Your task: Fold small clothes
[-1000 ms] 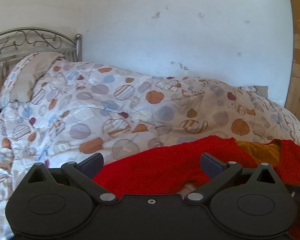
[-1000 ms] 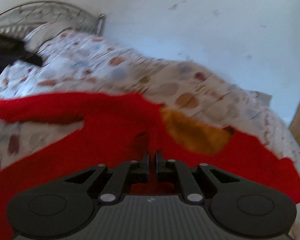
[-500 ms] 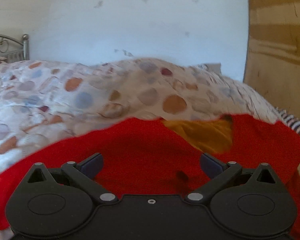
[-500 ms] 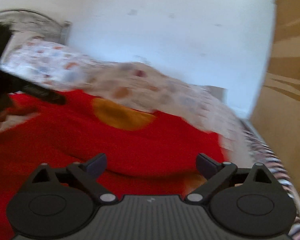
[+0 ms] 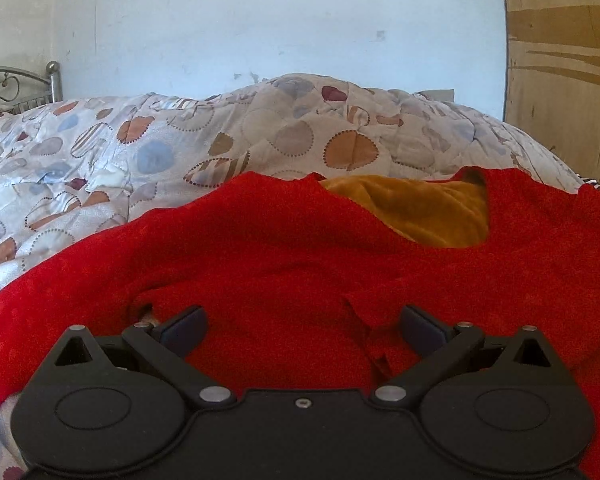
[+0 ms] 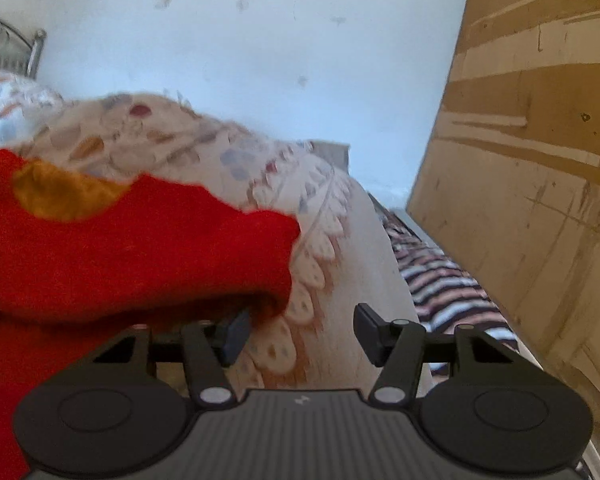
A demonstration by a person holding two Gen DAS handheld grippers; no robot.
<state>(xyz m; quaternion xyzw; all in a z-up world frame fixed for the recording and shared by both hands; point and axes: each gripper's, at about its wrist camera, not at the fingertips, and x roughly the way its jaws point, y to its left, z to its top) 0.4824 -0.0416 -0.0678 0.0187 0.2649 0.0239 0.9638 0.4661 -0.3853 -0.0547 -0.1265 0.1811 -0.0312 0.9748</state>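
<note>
A red garment with a mustard-yellow lining at its neck lies spread on the bed quilt. My left gripper is open low over the garment's near part, with red fabric lying between its wide-apart fingers but not pinched. In the right wrist view the same red garment fills the left side and its right end stops beside my left finger. My right gripper is partly open and its jaws are closing. Only quilt shows between its fingers.
A quilt printed with round patches covers the bed, bulging behind the garment. A metal headboard stands at far left before a white wall. A wooden board rises on the right, with a striped cloth at its foot.
My right gripper let go of the red fabric, opened wide, swung right to the garment's end and narrowed again. My left gripper stayed open and moved right and lower over the garment.
</note>
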